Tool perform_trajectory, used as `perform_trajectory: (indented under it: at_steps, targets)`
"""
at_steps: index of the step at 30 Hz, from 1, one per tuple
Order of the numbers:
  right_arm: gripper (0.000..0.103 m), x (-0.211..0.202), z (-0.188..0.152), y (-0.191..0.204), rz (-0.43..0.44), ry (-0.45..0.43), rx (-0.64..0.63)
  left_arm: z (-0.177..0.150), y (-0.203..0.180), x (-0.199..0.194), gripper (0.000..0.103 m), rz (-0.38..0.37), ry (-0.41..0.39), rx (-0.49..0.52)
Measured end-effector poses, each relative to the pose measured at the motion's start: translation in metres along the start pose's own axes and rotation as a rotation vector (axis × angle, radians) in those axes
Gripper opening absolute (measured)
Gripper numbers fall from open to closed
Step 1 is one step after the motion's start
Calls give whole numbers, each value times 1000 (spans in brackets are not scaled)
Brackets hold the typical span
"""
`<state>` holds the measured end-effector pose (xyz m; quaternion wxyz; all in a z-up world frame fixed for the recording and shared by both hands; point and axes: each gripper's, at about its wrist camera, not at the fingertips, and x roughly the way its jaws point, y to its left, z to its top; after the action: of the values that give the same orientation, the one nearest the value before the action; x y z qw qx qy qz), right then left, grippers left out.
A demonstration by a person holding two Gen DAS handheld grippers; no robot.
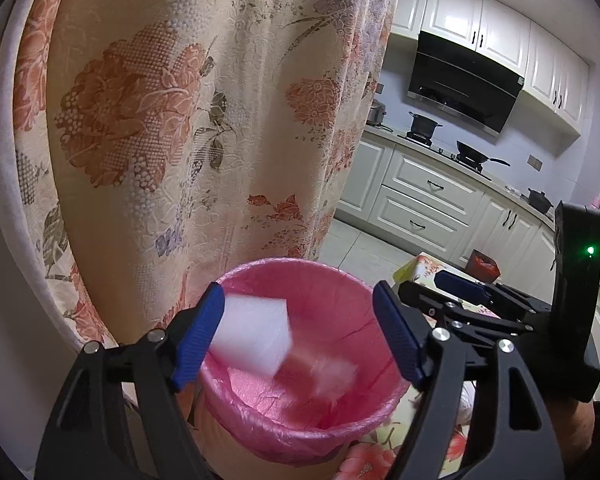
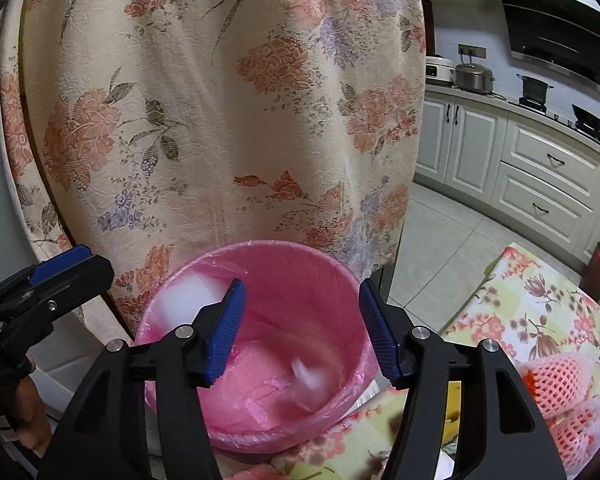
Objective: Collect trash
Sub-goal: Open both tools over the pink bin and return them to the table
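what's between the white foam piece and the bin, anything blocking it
Nothing visible. The foam piece is blurred at the left gripper, right above the pink-lined bin, whose mouth is uncovered.

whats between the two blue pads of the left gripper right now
A blurred white foam piece against the left gripper's left pad, clear of the right pad, above the open pink-lined bin. The left wrist view shows it.

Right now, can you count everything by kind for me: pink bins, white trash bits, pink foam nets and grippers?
Pink-lined bin: 1
White trash bits: 2, a foam block and a small scrap
Pink foam nets: 2
Grippers: 2, the left gripper and the right gripper, both with jaws open
Total: 7
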<state>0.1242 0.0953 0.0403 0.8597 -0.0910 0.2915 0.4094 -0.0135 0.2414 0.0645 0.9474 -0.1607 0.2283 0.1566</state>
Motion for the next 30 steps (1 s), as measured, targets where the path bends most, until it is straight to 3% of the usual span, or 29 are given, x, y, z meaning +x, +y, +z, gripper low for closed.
perform_trajectory:
  at_steps: [14, 30]
  targets:
    - [63, -58, -30, -35, -106, -35, 45, -8, -34, -10, 74, -56, 10, 35]
    - [70, -138, -103, -116, -287, -20, 174, -39, -122, -13, 78, -173, 55, 130]
